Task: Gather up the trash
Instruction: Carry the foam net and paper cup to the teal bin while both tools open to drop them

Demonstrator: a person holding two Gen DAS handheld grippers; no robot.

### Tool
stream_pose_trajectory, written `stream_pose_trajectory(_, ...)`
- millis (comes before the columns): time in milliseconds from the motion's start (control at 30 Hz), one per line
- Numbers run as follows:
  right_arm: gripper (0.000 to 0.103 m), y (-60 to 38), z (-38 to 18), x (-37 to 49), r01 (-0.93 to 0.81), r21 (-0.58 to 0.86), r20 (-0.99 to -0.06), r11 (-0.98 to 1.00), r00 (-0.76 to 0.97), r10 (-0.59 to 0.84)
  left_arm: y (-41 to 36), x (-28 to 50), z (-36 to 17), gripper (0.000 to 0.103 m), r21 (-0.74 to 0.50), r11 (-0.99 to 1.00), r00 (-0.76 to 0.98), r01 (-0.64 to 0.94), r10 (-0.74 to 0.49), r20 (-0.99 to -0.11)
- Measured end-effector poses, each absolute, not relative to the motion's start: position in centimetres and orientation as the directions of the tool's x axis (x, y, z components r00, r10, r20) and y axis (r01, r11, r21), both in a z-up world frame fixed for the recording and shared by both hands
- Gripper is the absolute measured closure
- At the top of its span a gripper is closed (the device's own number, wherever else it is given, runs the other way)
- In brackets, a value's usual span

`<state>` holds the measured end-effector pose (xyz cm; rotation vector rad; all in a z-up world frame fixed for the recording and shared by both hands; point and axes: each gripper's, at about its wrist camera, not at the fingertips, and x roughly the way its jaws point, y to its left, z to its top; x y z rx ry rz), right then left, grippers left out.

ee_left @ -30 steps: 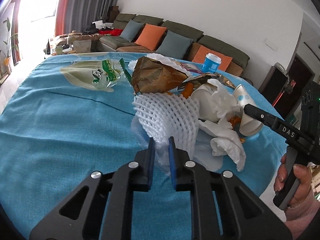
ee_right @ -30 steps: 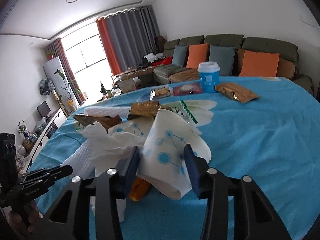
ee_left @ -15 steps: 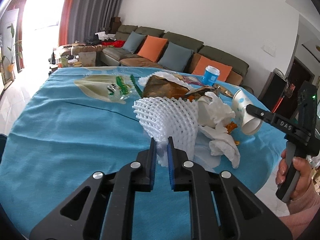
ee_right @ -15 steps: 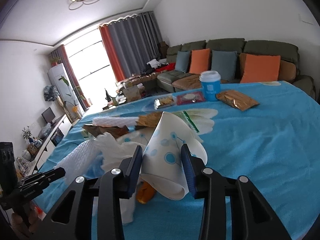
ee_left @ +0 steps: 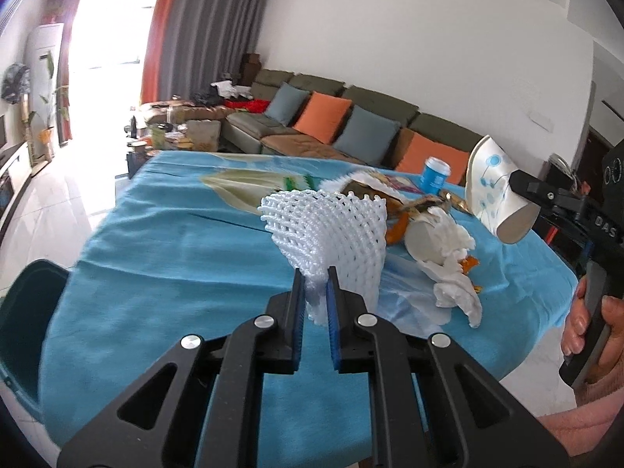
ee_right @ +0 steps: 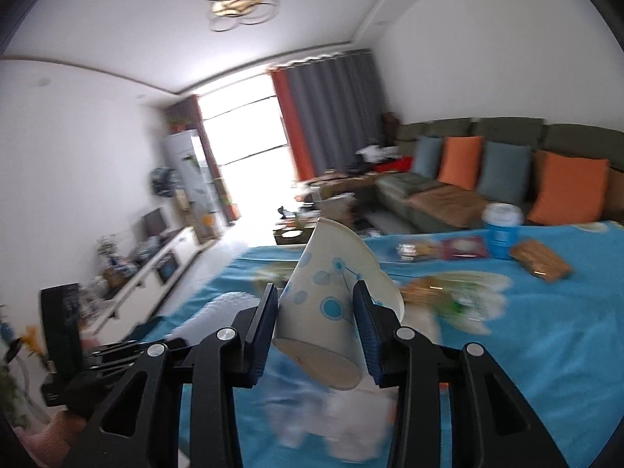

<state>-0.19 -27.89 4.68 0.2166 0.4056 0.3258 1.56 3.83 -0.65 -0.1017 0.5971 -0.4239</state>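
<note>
My left gripper [ee_left: 315, 292] is shut on a white foam fruit net [ee_left: 331, 230], holding it up above the blue tablecloth [ee_left: 163, 257]. A crushed paper cup with blue dots [ee_right: 331, 308] is pinched between the pads of my right gripper [ee_right: 318, 323], lifted off the table. The left wrist view shows the same cup [ee_left: 497, 195] at the right, high above a pile of crumpled white tissue [ee_left: 452, 273], orange peel and another paper cup lying on the cloth. The right wrist view is blurred.
A blue lidded cup [ee_right: 501, 230], a brown snack bag [ee_right: 540, 261] and flat wrappers [ee_right: 464, 247] lie further back on the table. A dark green bin [ee_left: 23, 312] stands at the table's left edge. A sofa with orange and grey cushions stands behind.
Both grippers have risen off the table, the left with the foam net and the right with the dotted cup. The tissue pile stays on the cloth.
</note>
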Motion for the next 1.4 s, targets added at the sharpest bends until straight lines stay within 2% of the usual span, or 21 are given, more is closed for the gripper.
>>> stream_pose_trajectory(333,0.065,-16.6,4.6,3.7,-0.566,0.309,-0.362,0.764,0.673,0.645,12.0,-0.6,0.2,0.092,-0.2,0.969,0.828,0.144,-0.229,-0.511)
stream_pose_trajectory(667,0.065,-5.0,4.5,6.9,-0.741,0.365,-0.388,0.563,0.429,0.816,21.4,-1.3,-0.9,0.092,-0.188,0.975,0.837,-0.117,-0.005,-0.548)
stream_pose_trajectory(1067,0.065,6.5,0.6,10.4,-0.763,0.446,-0.488,0.468,0.23,0.842,28.4,-0.7,-4.2,0.092,-0.173,0.941,0.766,-0.289,0.119,-0.631)
stream_pose_trajectory(1400,0.064,11.8,-3.6,13.7,-0.686,0.487,-0.63,0.54,0.152,0.761,29.8,2.5,-6.8,0.089,-0.18,0.927,0.712,-0.329,0.118,-0.692)
